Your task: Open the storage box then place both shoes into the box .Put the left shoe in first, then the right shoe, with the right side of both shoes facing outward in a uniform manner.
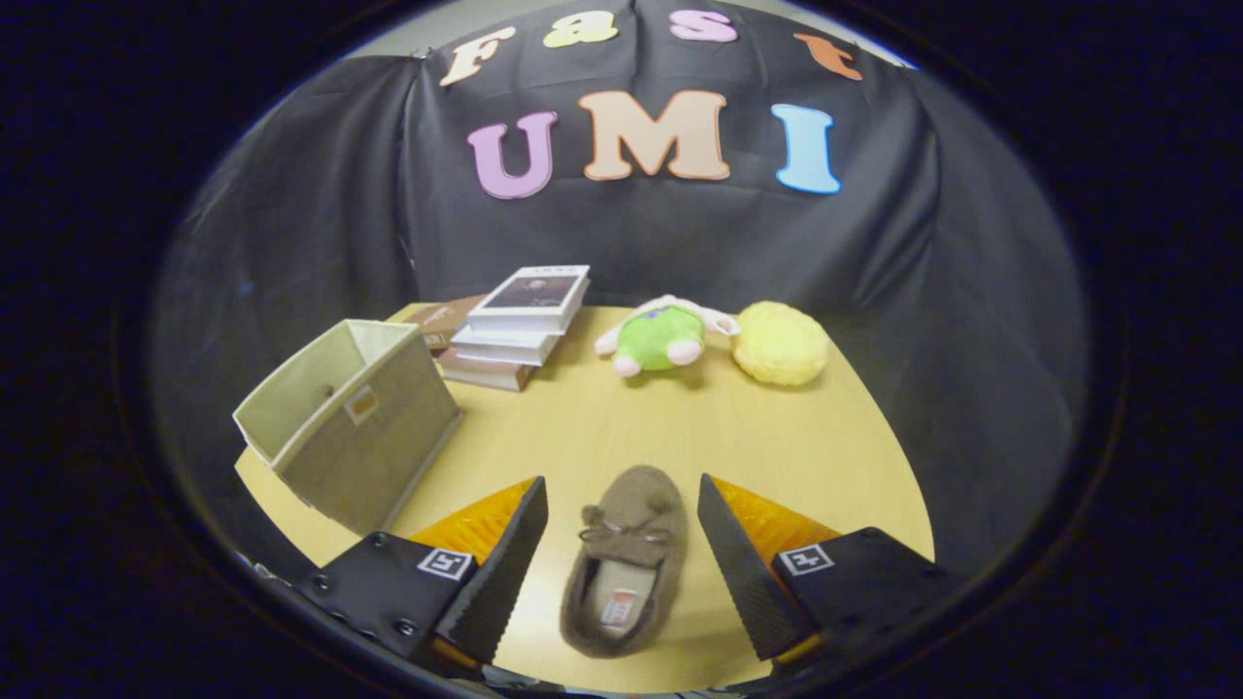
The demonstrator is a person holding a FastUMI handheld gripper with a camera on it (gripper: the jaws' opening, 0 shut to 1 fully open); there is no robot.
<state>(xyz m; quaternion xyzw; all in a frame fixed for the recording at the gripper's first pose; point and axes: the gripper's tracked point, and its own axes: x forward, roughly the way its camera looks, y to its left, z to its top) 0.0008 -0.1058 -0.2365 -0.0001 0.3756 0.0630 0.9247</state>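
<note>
A brown furry slipper with a small bow (623, 563) lies on the wooden table (602, 427), toe pointing away, directly between my two fingers. My gripper (621, 500) is open, with a clear gap between each finger and the slipper's sides. A beige fabric storage box (352, 419) stands to the left beyond the left finger, lidless, tilted on its edge with its opening facing up and left. I see a single shoe.
A stack of books (520, 322) sits at the back left of the table behind the box. A green and pink plush toy (663, 337) and a round yellow plush (780, 343) lie at the back. Black cloth walls surround the table.
</note>
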